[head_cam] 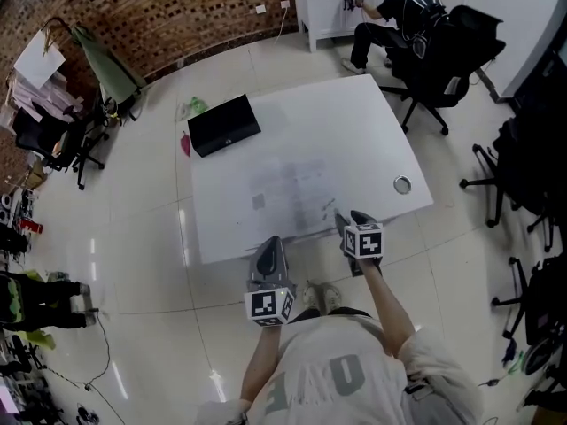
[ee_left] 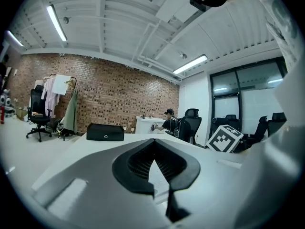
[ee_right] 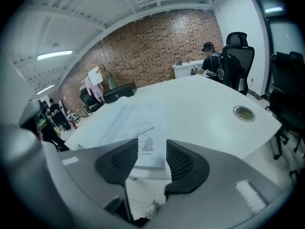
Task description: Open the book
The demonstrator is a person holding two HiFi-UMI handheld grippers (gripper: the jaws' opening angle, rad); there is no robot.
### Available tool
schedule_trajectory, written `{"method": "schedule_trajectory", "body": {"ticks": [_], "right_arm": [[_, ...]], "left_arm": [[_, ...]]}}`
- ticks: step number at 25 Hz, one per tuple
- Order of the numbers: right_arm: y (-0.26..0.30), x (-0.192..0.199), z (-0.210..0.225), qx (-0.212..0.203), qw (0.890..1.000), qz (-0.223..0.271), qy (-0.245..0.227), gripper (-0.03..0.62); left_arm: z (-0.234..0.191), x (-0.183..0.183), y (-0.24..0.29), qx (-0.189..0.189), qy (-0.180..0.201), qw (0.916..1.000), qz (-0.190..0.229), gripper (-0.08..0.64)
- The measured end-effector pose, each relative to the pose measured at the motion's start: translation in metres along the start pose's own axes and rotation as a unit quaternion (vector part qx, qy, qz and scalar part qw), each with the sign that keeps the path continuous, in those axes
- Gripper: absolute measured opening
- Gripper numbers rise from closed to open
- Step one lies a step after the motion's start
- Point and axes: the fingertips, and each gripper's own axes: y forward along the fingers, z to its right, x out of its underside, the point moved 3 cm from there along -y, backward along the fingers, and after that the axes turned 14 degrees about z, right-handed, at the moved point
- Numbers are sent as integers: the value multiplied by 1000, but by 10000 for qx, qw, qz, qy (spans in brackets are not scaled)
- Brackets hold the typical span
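1. The right gripper [ee_right: 152, 152] has its jaws spread with nothing between the pads. It tilts down at the near corner of the book [ee_right: 139, 123], which I judge is the stance for catching the top leaf by its edge
2. The left gripper [ee_left: 153, 148] is clenched on nothing and points about level over the table [head_cam: 354, 118], just left of the right one. It looks kept in reserve, perhaps to press the book flat
3. The book lies flat at the near side of the table, its near edge at or just over the table's rim, right before the person. That rim leaves the corner free to be caught from below
4. It is wide, thin and pale, almost the table's colour from the head view [head_cam: 288, 189]. The upper face carries faint grey print and a small dark block near the corner. Whether that face is a cover or a page I cannot tell
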Motion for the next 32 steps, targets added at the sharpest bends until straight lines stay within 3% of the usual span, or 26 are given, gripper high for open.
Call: {"method": "schedule_trajectory", "body": {"ticks": [8,17,26,28,32], "right_arm": [[7,16,11,324,9990,-311,2,113],[1,6,11,469,9978,-153,-446,25],[-20,-43,-27,30,9974,562,-445,6],[-21,-52,-36,-82,9970,644,-432,5],[-25,-65,-51,-286,9960,762,-366,4]], "left_arm": [[-13,9,0,-86,-35,9998,-169,11],[-14,12,3,-89,-101,9998,-171,11],[5,15,25,354,63,9993,-120,4],[13,21,31,493,104,9986,-172,70],[32,30,43,823,212,9960,-280,103]]}}
